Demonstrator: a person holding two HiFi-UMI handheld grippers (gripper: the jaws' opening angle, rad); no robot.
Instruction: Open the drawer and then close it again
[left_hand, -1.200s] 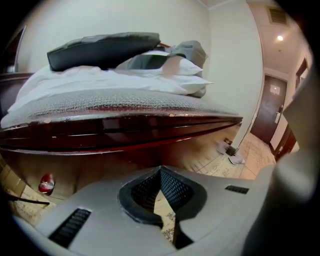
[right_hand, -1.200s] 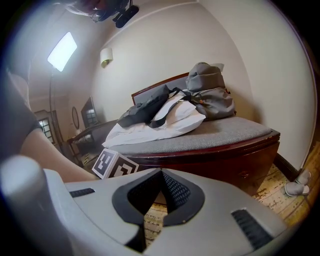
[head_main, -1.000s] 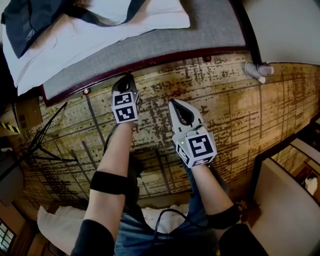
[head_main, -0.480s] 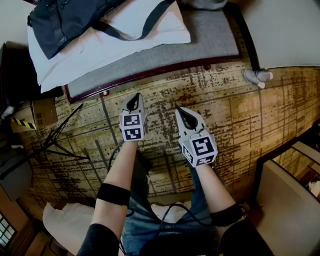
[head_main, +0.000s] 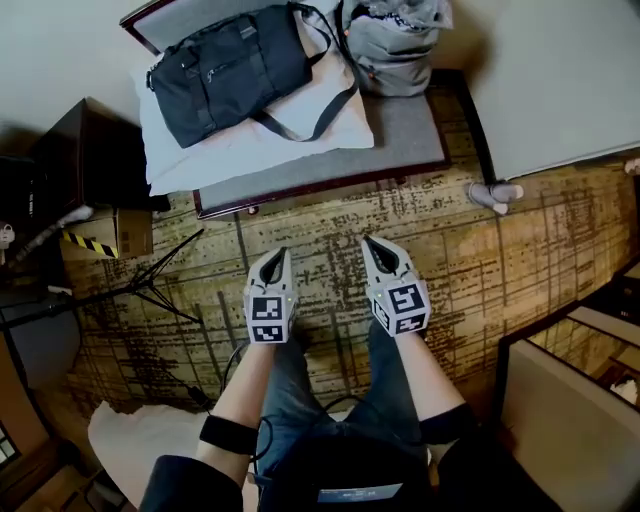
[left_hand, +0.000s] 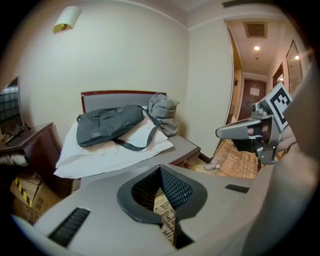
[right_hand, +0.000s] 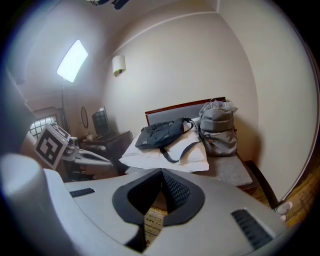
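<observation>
both grippers are clenched shut with nothing in them. the left gripper (head_main: 273, 262) and right gripper (head_main: 378, 252) hang side by side over the patterned carpet (head_main: 520, 250), tips pointing toward the foot of the bed (head_main: 400, 130). in each gripper view the two ribbed pads meet in a closed seam, with only carpet showing under them.

we can't pick out a drawer front in any view. the one piece of cabinet furniture we see is the dark wood nightstand (head_main: 85, 150), to the left of the bed in the head view. it's well apart from both grippers, beyond them and off to the left, nearer the left one.

a white pillow (head_main: 200, 160) lies on the bed with a dark duffel bag (head_main: 230, 70) on top of it, and a grey backpack (head_main: 395, 40) stands just beside the bag.

for writing, there's not much. each gripper's marker cube (head_main: 267, 320) has black-and-white square patterns, and the cardboard box (head_main: 125, 235) by the nightstand has yellow-and-black striped tape. any print on the bags or box is too small to read.
</observation>
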